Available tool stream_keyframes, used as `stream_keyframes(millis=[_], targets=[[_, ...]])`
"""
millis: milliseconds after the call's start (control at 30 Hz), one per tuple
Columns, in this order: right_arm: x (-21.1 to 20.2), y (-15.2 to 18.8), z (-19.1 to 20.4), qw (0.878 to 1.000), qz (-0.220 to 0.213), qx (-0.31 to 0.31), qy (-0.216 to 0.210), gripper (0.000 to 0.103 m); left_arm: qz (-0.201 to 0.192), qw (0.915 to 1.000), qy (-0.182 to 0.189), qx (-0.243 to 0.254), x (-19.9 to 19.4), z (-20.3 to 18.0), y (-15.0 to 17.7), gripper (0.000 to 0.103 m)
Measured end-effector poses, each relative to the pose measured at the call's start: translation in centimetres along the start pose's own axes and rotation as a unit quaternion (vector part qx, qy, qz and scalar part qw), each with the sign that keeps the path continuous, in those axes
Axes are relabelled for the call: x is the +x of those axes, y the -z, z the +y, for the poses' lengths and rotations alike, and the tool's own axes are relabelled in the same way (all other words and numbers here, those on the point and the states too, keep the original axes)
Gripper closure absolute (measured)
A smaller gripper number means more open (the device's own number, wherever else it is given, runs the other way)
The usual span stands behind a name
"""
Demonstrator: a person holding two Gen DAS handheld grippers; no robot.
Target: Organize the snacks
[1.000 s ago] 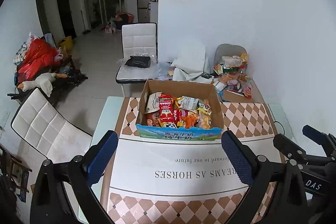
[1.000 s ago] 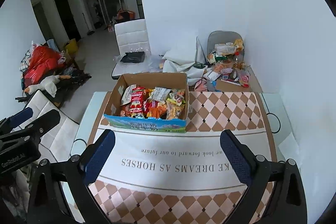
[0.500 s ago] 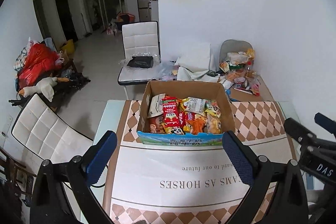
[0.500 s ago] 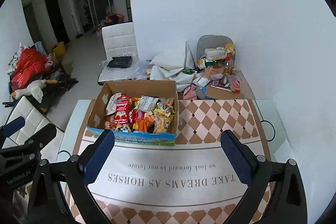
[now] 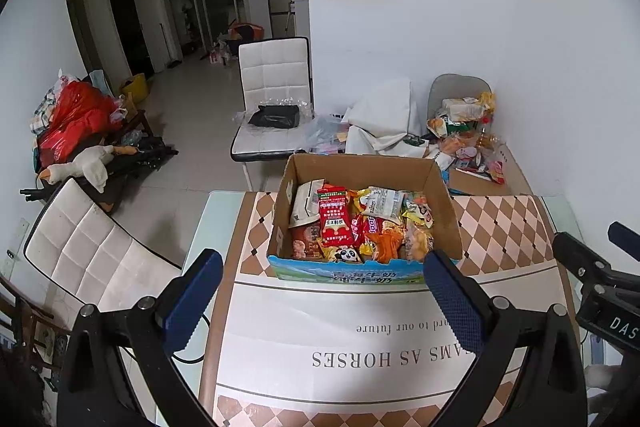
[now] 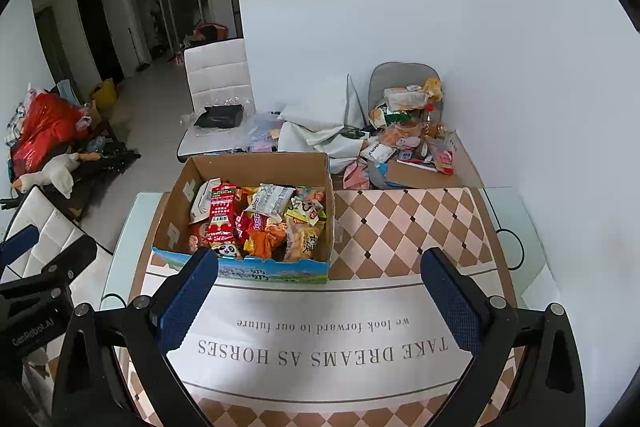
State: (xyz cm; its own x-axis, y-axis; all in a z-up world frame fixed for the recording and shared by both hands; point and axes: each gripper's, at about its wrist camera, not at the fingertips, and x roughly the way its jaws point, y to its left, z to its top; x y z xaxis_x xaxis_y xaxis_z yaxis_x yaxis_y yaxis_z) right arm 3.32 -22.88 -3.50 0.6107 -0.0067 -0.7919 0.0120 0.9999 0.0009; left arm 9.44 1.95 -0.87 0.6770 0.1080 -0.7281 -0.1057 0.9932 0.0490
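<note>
Here, nearest me, my left gripper [image 5: 322, 291] and right gripper [image 6: 320, 287] both hang spread wide over the tablecloth [image 6: 320, 343], holding nothing. Just beyond their tips the cardboard box [image 5: 362, 167] sits on the cloth's far left part, packed with snacks [image 5: 360, 223]. My right view alone shows the bare checkered cloth right of the box; my left view shows more of the near white chair [image 5: 88, 259]. Farther back, loose packets [image 6: 408, 131] pile by the wall.
</note>
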Motion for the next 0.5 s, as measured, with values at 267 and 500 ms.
stream_keyframes(millis=[267,500], targets=[[-0.17,0.07,0.13,1.000,0.001,0.001,-0.004,0.000,0.004,1.0000,0.004,0.001,0.22,-0.07,0.12,0.000],[-0.34,0.06,0.07,1.000,0.000,0.002,-0.007,0.000,0.001,1.0000,0.007,0.001,0.12,-0.05,0.07,0.000]])
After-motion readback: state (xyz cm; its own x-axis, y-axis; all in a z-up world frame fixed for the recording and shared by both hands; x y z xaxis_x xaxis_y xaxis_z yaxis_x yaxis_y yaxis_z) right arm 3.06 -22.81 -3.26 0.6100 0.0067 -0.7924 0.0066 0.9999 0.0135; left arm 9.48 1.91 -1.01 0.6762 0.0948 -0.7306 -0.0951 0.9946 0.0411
